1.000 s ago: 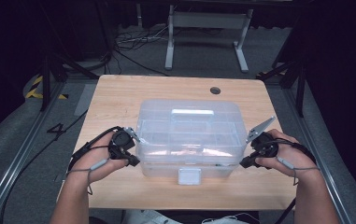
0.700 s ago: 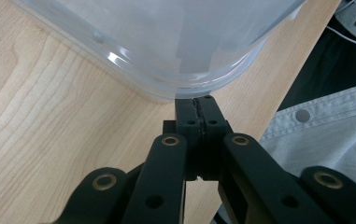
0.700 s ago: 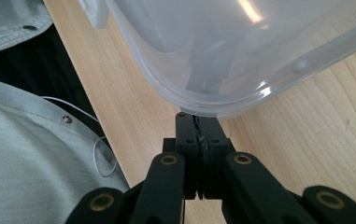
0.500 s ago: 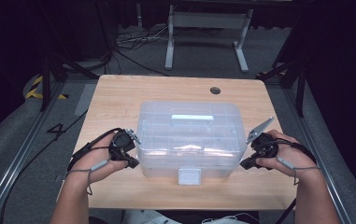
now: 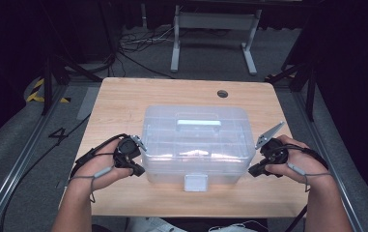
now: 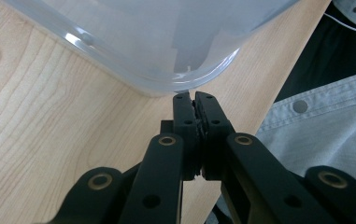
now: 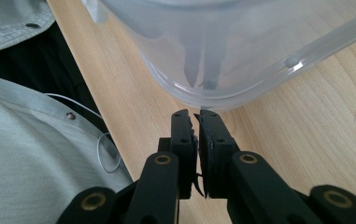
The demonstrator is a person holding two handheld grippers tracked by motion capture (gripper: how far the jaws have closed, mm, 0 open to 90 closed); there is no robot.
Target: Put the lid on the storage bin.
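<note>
A clear plastic storage box (image 5: 196,140) with a closed lid, a pale handle (image 5: 198,123) and a white front latch (image 5: 195,182) stands in the middle of the wooden table (image 5: 123,96). My left gripper (image 5: 139,171) is at the box's near-left bottom corner. In the left gripper view its jaws (image 6: 194,95) are shut, tips right against the rounded corner of the box (image 6: 166,42). My right gripper (image 5: 252,171) is at the near-right bottom corner, shut (image 7: 195,113), tips just short of the box (image 7: 222,46). Nothing is held in either.
A round cable hole (image 5: 222,93) is at the table's back right. The person's light shirt (image 6: 325,126) (image 7: 21,154) hangs past the near table edge. A metal stand (image 5: 210,29) and cables lie on the floor behind the table.
Both grippers have edged slightly toward the near edge of the table along the box's lower corners. The box has not moved.
</note>
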